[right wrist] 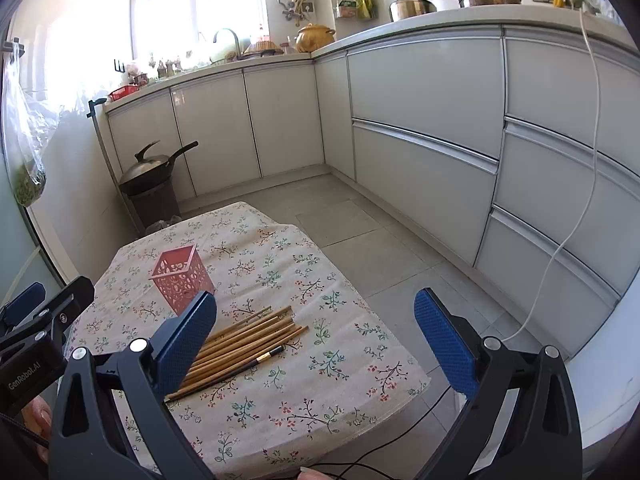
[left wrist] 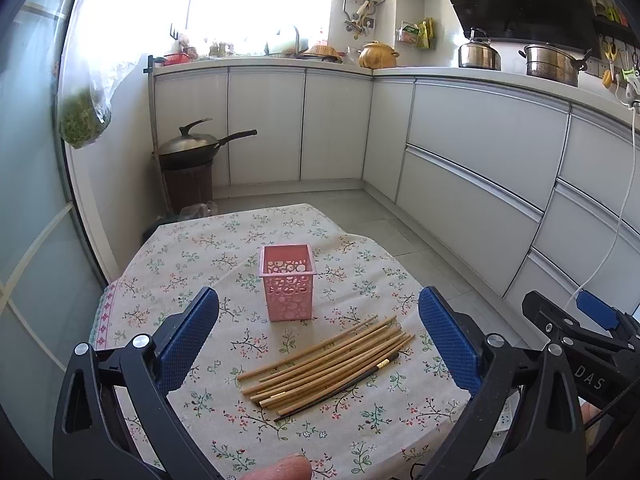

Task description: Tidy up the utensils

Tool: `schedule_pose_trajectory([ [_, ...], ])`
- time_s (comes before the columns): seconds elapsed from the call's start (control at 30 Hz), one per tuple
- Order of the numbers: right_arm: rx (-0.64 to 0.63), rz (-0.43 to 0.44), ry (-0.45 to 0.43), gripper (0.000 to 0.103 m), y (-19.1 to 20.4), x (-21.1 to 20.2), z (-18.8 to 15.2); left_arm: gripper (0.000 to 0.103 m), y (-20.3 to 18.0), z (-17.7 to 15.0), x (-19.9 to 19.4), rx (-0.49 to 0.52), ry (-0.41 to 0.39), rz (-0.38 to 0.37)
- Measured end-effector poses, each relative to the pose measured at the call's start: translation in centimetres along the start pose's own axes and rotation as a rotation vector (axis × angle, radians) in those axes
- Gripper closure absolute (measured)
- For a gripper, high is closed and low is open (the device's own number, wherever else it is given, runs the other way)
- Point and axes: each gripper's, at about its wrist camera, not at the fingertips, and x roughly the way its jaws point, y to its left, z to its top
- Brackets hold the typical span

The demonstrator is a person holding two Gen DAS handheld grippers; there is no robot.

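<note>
Nearest the lens, the left claw [left wrist: 319, 344] is spread wide, its blue pads holding and touching nothing as it hovers above the worktop [left wrist: 360, 432] with its floral cloth (a fingertip shows at the bottom edge). The right claw [right wrist: 316, 340] is equally wide apart and empty, held off toward the worktop's right edge. Between the left claw's fingers lies a loose bundle of bamboo chopsticks [left wrist: 326, 356], flat on the cloth and fanned diagonally, with one black chopstick [left wrist: 340, 386] along its near side. Just beyond the bundle stands the pink perforated holder [left wrist: 287, 282], upright and apart from the sticks. Farther back, a lidded wok [left wrist: 192, 148] sits by the white cabinets [left wrist: 480, 152].
</note>
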Motion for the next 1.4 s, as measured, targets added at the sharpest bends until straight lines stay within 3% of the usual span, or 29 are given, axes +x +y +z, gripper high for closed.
schedule_pose_trajectory([
  [1.4, -0.001, -0.001, 0.009, 0.007, 0.07, 0.48, -0.56, 0.007, 0.27, -0.39, 0.65, -0.004, 0.020, 0.004],
])
